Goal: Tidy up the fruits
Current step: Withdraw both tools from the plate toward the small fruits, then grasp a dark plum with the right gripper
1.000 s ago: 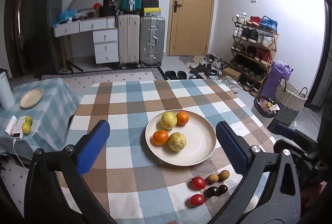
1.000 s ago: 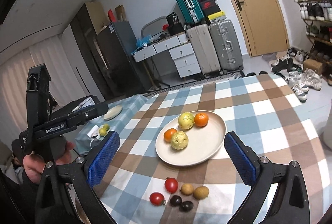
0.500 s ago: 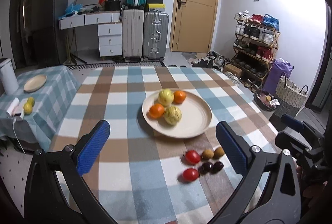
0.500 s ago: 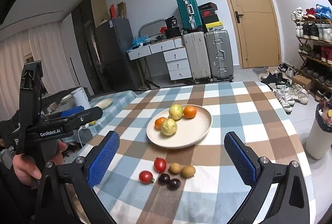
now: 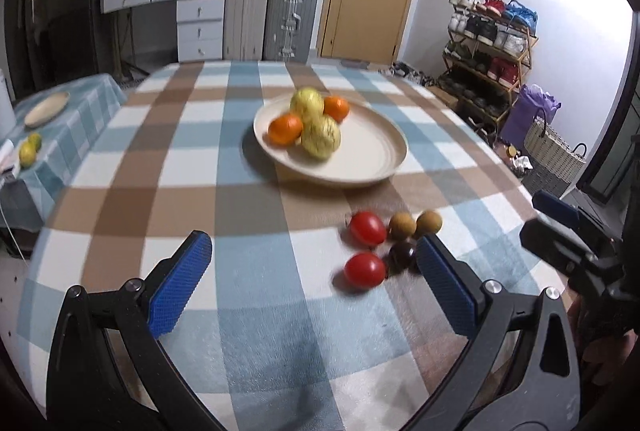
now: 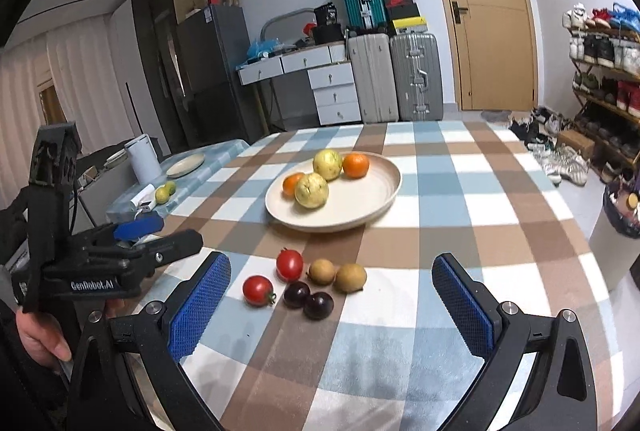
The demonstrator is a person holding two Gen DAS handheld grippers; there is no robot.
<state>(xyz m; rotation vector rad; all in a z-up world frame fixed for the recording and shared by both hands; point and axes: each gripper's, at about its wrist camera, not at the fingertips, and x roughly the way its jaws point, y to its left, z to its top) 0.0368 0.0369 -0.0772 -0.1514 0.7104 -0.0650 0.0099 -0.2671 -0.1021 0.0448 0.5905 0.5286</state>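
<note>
Lowered toward the checked tablecloth since a second ago, both empty grippers gape wide, the right gripper squarely behind the loose small fruits lying near of the plate, the left gripper left of them.
</note>
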